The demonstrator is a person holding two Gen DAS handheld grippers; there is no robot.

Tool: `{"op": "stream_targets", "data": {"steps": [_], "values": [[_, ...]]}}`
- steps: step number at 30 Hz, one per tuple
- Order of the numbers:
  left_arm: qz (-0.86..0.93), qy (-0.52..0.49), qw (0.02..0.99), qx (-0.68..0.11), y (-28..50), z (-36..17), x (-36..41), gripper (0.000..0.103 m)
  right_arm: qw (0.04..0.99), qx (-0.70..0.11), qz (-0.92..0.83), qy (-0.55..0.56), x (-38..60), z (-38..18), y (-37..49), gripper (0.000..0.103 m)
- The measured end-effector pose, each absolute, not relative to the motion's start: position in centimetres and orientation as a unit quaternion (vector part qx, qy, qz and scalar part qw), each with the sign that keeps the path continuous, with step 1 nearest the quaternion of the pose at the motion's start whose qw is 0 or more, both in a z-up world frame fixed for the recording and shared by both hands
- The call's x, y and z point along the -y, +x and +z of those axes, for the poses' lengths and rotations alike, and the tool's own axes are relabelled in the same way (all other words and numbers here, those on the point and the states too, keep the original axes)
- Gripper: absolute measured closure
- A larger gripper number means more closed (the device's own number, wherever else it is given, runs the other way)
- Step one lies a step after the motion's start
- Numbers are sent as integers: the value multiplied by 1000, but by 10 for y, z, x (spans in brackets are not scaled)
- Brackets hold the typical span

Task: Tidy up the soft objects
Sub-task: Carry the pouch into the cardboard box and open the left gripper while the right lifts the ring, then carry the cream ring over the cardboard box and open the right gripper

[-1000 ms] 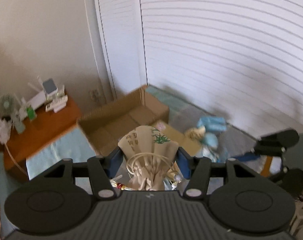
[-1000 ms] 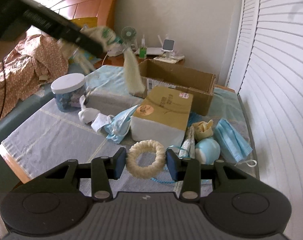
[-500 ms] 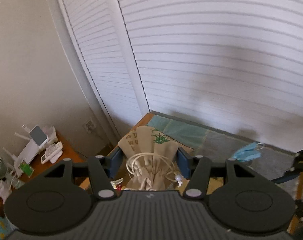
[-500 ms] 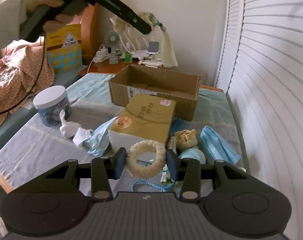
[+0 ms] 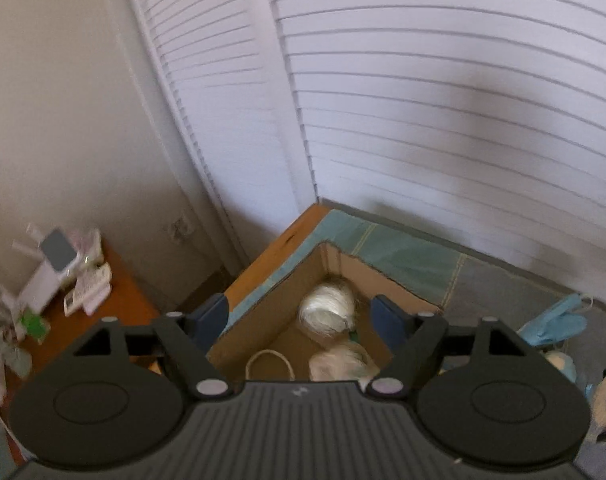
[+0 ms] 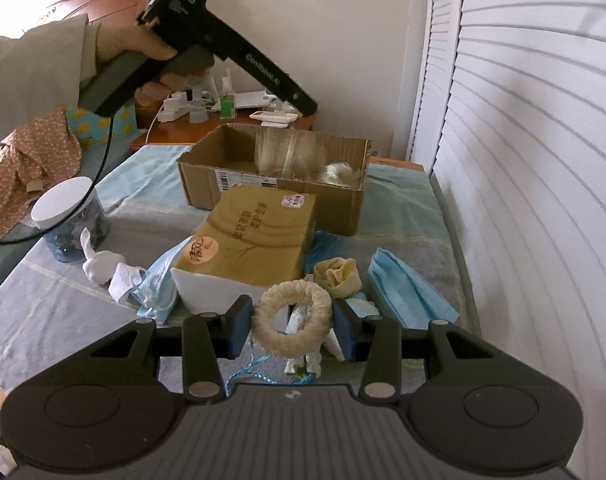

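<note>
Left gripper (image 5: 299,316) held above the open cardboard box (image 5: 387,280), jaws opening, pads apart and pressing on nothing; pale cloth pouch (image 5: 341,364) with its white cord loop (image 5: 269,360) below the jaws inside the box, blurred, alongside a whitish tassel bundle (image 5: 325,312) near the far corner. Seen from the right wrist view: left hand (image 6: 143,52) in a grey sleeve (image 6: 31,72) gripping the handle of the left tool over the box (image 6: 271,196), a blurred pale streak within the box interior. Right gripper (image 6: 291,322) clenched on a cream woven ring (image 6: 291,320), both blue pads touching the ring's outer sides, ring upright between them. Just beyond the ring: tan tissue box (image 6: 259,236) lying tilted on the table cloth (image 6: 55,304), cream fabric flower (image 6: 337,278) to its right, blue face mask (image 6: 407,288) further right near the louvred doors (image 6: 523,160). Second blue mask (image 6: 159,284) and white crumpled cloth (image 6: 103,268) left of the tissue box; jar with white lid (image 6: 63,216) beyond those. Blue cord (image 6: 247,368) trailing under the right jaws. Whether the pouch rests on the box floor or is mid-fall: cannot tell from the blur.
</note>
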State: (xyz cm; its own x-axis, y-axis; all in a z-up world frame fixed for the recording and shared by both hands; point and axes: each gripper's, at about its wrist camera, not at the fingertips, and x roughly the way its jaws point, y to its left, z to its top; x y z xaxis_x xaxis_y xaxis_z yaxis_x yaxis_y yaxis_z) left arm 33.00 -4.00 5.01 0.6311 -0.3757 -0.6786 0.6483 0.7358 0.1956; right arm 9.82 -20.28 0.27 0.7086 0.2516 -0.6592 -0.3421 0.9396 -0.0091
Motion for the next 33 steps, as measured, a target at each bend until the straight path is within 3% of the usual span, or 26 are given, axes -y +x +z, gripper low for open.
{"op": "stream_targets", "data": {"steps": [2, 7, 23, 33], "values": [[-281, 205, 881, -322, 323, 54, 33, 16, 922, -345, 161, -65, 202, 4, 99, 54], [-245, 183, 894, -328, 292, 63, 16, 11, 923, -341, 167, -64, 198, 9, 97, 54], [-122, 146, 919, -345, 127, 67, -31, 4, 933, -307, 172, -71, 190, 37, 108, 54], [-89, 89, 939, -321, 67, 41, -43, 4, 934, -303, 172, -76, 174, 50, 169, 54]]}}
